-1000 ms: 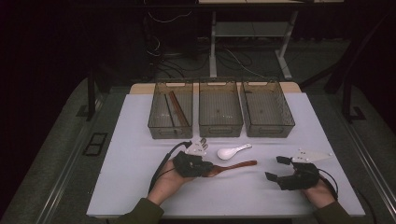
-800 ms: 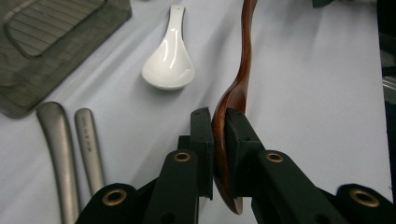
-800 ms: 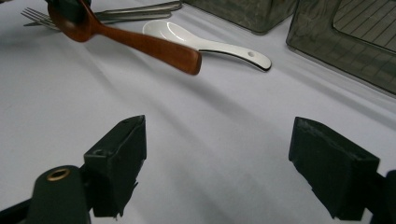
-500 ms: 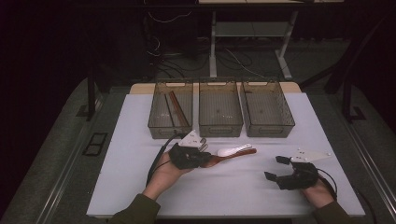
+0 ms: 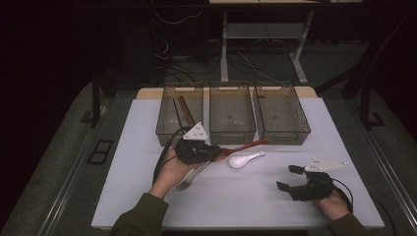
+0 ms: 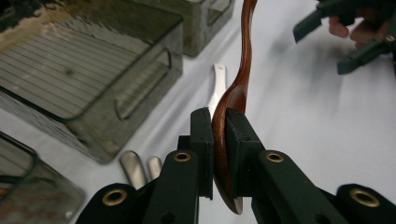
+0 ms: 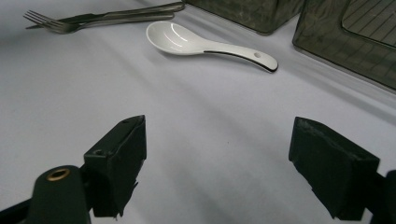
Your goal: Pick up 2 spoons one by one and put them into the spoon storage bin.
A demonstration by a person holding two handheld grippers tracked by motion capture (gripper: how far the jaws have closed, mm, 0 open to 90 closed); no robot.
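My left gripper is shut on the bowl end of a brown wooden spoon, held just above the white table in front of the bins. In the left gripper view the jaws pinch the spoon edge-on, with its handle pointing away. A white ceramic spoon lies on the table just below the wooden one, and it lies ahead of the jaws in the right gripper view. My right gripper rests near the front right of the table, open, with nothing between its jaws.
Three clear bins stand in a row at the back: the left bin holds brown utensils, beside the middle bin and right bin. A metal fork and other cutlery lie under my left hand.
My left gripper has risen and moved toward the bins, carrying the wooden spoon off the table. The right gripper and the white spoon have stayed put.
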